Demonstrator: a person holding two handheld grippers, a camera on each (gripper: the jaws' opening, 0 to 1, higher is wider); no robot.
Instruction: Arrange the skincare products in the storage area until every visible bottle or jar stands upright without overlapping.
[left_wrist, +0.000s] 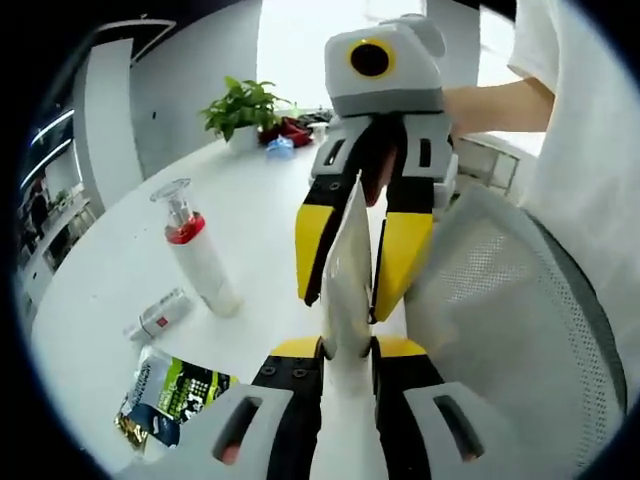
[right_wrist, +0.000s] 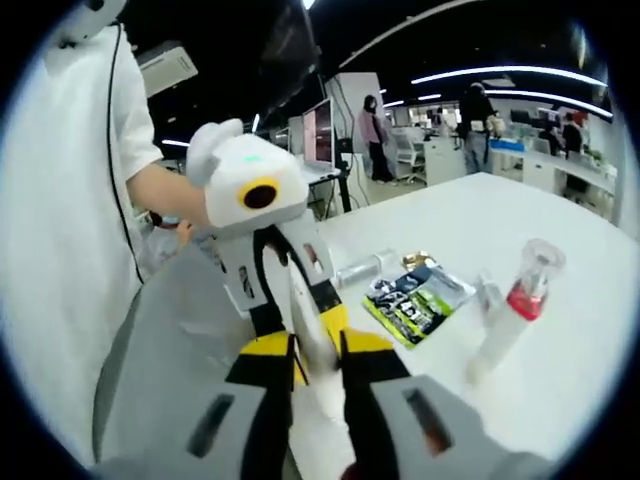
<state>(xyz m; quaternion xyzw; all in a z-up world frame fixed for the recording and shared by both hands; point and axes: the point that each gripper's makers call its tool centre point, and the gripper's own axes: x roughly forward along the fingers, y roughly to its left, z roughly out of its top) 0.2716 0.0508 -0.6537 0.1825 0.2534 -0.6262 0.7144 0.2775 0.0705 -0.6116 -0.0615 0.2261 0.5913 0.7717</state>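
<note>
White round table (left_wrist: 120, 300) in a big office. Both grippers pinch one white tube (left_wrist: 345, 280) held up btwn them: left gripper (left_wrist: 347, 350) squeezes its low end, right gripper (left_wrist: 350, 290) bites it from the far side. Pump bottle (left_wrist: 195, 250) w/ red collar stands upright left of left gripper. Small tube (left_wrist: 160, 315) & green-black packet (left_wrist: 180, 395) lie flat near it.

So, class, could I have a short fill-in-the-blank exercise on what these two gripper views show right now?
1. The tall white pump bottle has a ____ collar under its clear cap.
2. Both hand-held grippers, left and right, clamp one white ____ tube.
3. The small silver tube is ____ on the white table.
4. The potted plant has ____ leaves.

Missing words: red; squeeze; lying; green
</note>
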